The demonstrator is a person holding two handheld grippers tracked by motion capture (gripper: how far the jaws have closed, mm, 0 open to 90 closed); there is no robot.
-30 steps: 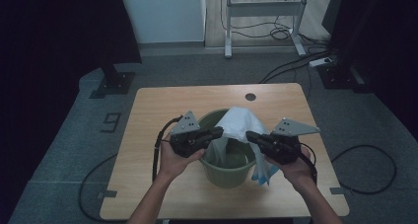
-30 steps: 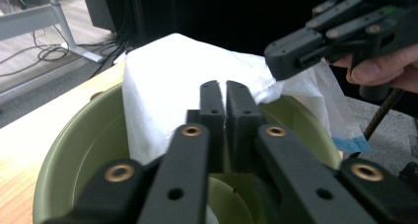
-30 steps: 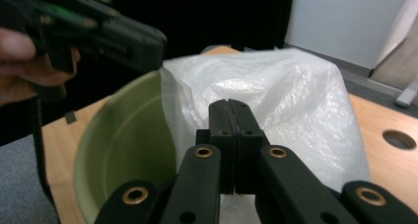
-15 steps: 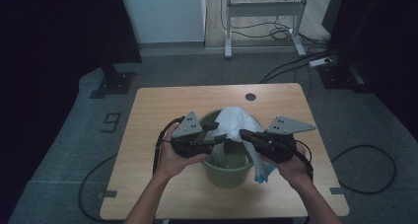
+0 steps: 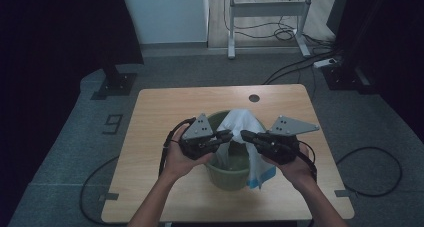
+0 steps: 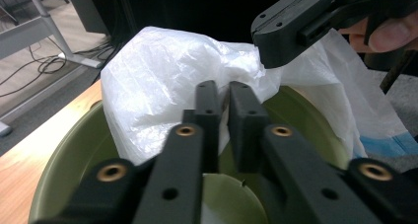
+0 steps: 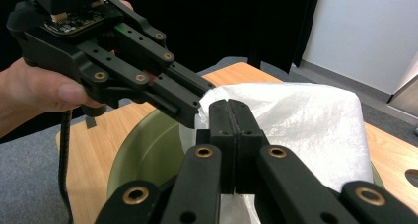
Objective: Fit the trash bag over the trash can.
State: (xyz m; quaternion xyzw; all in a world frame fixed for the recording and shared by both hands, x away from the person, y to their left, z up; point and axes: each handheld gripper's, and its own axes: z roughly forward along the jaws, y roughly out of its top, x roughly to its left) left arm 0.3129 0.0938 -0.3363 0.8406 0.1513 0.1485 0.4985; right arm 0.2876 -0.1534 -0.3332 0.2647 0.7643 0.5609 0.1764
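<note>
Facing a wooden table [image 5: 165, 112], grey floor [image 5: 75, 137]

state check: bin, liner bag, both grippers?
green bin: upright on the table, bag not yet fitted over the rim.
white plastic bag: bunched above the bin, part hanging down outside.
left gripper: jaws just closed, pinching the bag.
right gripper: shut on the bag.

The bag [image 5: 241, 132] hides the far rim of the bucket [image 5: 227, 174] in the high view. In the left tongs [image 6: 227, 93] view, the black jaws cover the bucket bottom, and the picture edge cuts the bag's blue strip [image 6: 389, 146]
</note>
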